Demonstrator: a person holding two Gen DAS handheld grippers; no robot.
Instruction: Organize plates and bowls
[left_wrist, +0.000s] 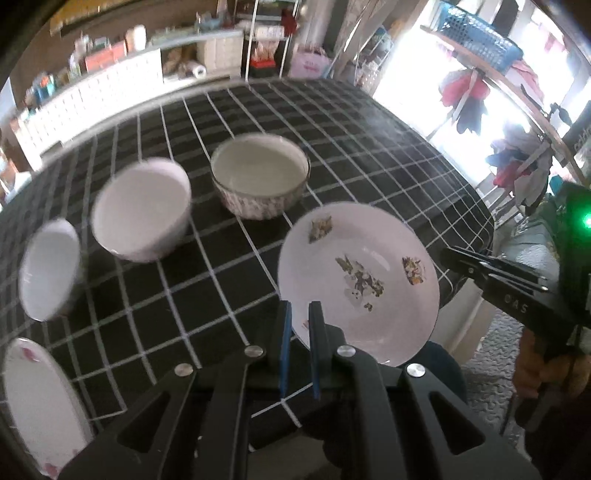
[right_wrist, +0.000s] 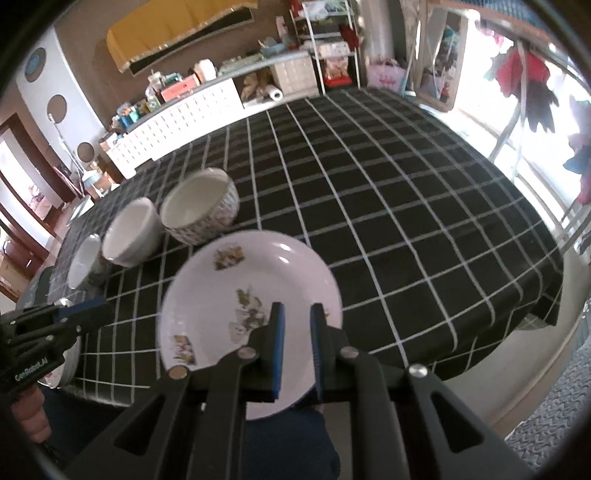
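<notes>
Covering the table, the black grid-checked cloth (right_wrist: 369, 184) carries a floral plate (right_wrist: 258, 288) at its near edge and three bowls (left_wrist: 260, 177) in a row behind it. Your right gripper (right_wrist: 297, 354) reaches low over the plate's near rim, its slightly parted jaws gripping nothing. Your left gripper (left_wrist: 300, 350) hovers beside the plate, narrowly parted, empty.

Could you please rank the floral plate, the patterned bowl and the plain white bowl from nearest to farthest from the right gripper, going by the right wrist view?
From the right gripper:
1. Floral plate, directly beneath the jaws at the table's near edge.
2. Patterned bowl, beyond the plate, ahead and left.
3. Plain white bowl, farther left, beside the patterned bowl.
</notes>
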